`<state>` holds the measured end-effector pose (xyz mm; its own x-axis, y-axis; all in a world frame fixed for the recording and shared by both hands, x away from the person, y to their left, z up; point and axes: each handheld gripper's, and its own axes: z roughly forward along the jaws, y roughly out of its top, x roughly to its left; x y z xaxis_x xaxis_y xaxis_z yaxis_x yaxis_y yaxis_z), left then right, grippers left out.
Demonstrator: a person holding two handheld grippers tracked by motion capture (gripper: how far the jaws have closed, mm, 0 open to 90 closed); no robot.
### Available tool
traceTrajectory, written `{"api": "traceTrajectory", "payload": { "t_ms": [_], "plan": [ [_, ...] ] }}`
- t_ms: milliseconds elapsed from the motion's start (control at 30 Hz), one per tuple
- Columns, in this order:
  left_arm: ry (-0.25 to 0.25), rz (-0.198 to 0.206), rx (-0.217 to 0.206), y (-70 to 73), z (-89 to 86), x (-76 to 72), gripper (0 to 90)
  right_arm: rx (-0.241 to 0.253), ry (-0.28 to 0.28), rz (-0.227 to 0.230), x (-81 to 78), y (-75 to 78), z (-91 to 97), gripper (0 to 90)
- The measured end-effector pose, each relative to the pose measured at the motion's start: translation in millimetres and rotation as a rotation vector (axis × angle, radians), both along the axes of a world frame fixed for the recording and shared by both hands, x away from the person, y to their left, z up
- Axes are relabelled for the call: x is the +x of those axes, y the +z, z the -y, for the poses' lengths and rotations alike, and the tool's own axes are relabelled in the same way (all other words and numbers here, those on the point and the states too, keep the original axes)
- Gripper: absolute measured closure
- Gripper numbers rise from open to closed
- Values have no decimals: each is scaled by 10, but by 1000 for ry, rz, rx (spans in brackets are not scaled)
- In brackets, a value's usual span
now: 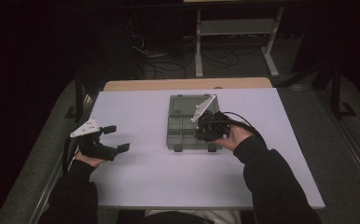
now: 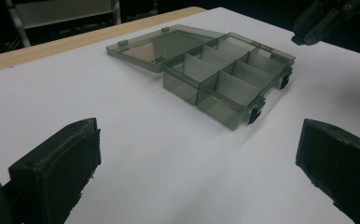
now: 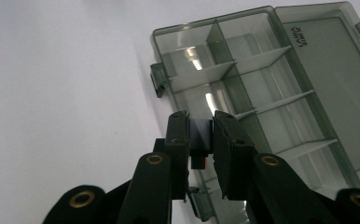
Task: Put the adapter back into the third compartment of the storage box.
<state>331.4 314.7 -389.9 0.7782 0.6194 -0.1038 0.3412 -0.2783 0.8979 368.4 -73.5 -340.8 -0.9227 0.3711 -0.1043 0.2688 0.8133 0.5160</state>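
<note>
Near the table's far edge we see the open organizer box [image 2: 225, 77], light, stiff plastic. Our right gripper [image 3: 200, 140] pinches a small black block [image 3: 200, 135]; our left gripper [image 1: 114, 138] gapes empty. Best hold: box walls.

Flat white rectangular tabletop [image 1: 136, 177], edged at the far side by a light wooden strip [image 1: 187, 84]. Lying directly on it, right of centre: smoky-grey translucent plastic compartment box [image 1: 178, 133], hinged lid opened flat on the surface.
</note>
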Motion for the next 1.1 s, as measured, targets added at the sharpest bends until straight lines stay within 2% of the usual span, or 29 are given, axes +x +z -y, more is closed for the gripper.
{"api": "traceTrajectory", "payload": {
  "t_ms": [433,767,1100],
  "plan": [
    [0,-2,-1,-2,0,3,0,3,-42,16,187,141,17,747],
    [1,-2,-3,-1,0,2,0,1,-62,27,322,216,-53,747],
    [5,1,-14,3,-17,9,0,23,-159,20,604,157,-107,747]
  ]
}}
